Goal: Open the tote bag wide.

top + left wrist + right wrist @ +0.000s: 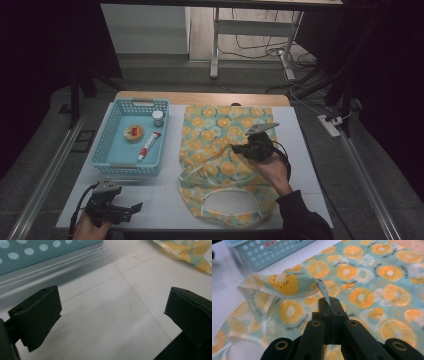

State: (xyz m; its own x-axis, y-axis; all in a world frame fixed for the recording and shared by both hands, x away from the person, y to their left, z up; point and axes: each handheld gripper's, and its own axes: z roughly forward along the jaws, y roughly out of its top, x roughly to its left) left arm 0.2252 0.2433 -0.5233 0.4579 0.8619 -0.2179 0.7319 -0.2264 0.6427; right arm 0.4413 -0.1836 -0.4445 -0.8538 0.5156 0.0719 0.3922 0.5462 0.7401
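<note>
The right gripper (329,302) is clamped on the lifted edge of the fruit-print bag (227,160), which lies mid-table beside the blue basket (114,155), while the left gripper (112,315) stands wide apart over bare white tabletop (105,322) near the front edge.

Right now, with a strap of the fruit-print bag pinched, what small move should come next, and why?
Probably lift the right hand-held gripper a little higher. It is shut on the bag strap, but most of the bag lies flat on the table. The left hand-held gripper waits open, so raising the strap should open the mouth for it.
</note>
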